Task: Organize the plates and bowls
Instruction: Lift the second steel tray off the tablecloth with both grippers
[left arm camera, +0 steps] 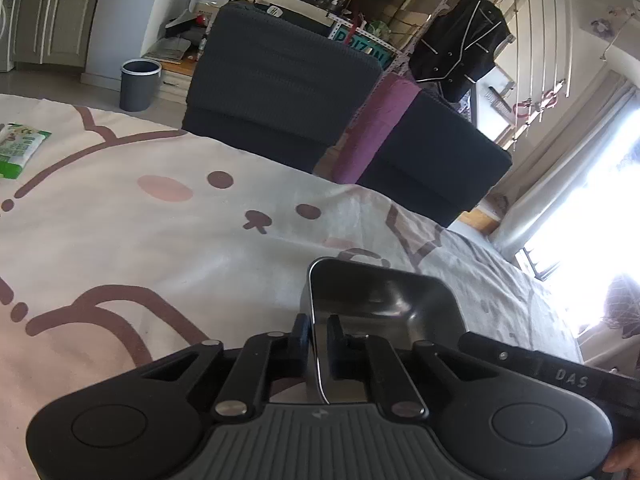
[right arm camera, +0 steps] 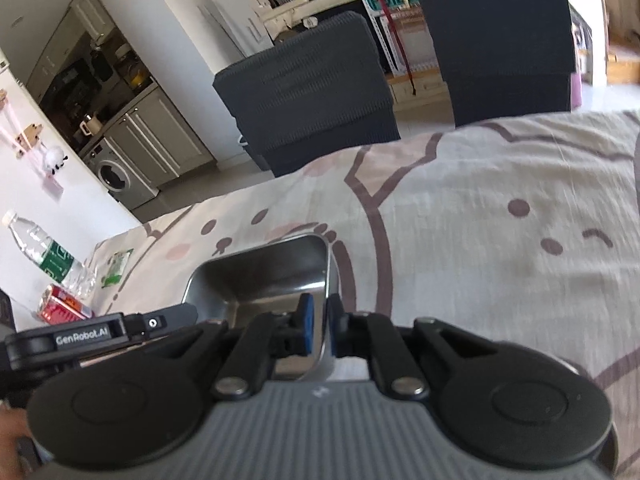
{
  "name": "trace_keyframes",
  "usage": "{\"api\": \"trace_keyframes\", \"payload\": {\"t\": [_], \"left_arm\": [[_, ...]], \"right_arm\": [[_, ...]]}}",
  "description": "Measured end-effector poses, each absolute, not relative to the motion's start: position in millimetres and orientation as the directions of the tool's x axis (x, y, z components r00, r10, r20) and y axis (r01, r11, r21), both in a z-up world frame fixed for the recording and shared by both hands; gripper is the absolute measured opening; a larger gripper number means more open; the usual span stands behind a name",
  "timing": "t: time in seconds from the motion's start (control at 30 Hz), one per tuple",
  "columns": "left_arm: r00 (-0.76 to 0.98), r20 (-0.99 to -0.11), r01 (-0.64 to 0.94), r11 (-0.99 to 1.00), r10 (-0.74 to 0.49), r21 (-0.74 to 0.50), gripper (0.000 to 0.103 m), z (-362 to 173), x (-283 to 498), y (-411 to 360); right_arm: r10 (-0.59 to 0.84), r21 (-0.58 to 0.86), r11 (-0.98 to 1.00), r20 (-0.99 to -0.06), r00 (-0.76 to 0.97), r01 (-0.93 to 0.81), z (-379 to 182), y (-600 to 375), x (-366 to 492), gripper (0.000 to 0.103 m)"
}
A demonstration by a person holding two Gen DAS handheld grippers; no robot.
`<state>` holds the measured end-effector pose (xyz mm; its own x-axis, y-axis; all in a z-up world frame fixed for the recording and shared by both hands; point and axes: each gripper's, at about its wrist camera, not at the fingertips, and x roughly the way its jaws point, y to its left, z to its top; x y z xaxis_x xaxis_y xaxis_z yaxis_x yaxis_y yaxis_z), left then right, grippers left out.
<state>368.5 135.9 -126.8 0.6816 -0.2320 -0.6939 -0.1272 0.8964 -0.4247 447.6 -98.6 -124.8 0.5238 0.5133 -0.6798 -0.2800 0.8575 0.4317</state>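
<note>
A rectangular stainless steel tray (left arm camera: 384, 300) with rounded corners is held above the cartoon-print tablecloth (left arm camera: 160, 232). My left gripper (left arm camera: 318, 338) is shut on the tray's left rim, one finger inside and one outside. The same tray shows in the right wrist view (right arm camera: 272, 276), where my right gripper (right arm camera: 319, 322) is shut on its right rim with blue-padded fingers (right arm camera: 307, 320). The other gripper's black body (right arm camera: 100, 332) shows at the tray's left side. No other plates or bowls are in view.
Two dark chairs (left arm camera: 280, 92) (left arm camera: 436, 160) stand at the table's far edge, a purple roll (left arm camera: 380, 128) between them. A green packet (left arm camera: 20, 148) lies at the far left. A water bottle (right arm camera: 48, 256) and a red pack (right arm camera: 64, 308) stand at the left. A grey bin (left arm camera: 140, 84) is on the floor.
</note>
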Motion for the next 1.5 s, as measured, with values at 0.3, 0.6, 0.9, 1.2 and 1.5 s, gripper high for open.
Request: {"api": "trace_keyframes", "payload": {"t": [0.3,0.6,0.9,1.2,1.5], "left_arm": [[0.706,-0.674,-0.129,0.895,-0.22,-0.427,0.009,-100.3,351.6,136.3],[0.73,-0.638,-0.088,0.892,-0.245,-0.443,0.009,-47.3,302.8,114.0],[0.748,-0.595,-0.021,0.886,-0.292,-0.462,0.009,-1.4,239.2,83.1],[0.745,-0.554,0.066,0.867,-0.371,-0.493,0.009,12.4,179.1,49.6],[0.698,-0.561,0.143,0.854,-0.445,-0.5,0.009,-4.7,144.7,6.5]], "right_arm": [[0.51,0.398,0.86,-0.679,0.528,-0.319,-110.1,-95.2,435.9,0.007],[0.511,0.363,0.859,-0.65,0.563,-0.36,-56.5,-112.4,393.9,0.006],[0.497,0.334,0.867,-0.623,0.605,-0.369,-8.5,-144.3,326.4,0.006],[0.486,0.338,0.874,-0.59,0.645,-0.349,11.6,-186.7,263.0,0.006],[0.445,0.362,0.892,-0.596,0.669,-0.272,-3.5,-231.4,214.7,0.006]]}}
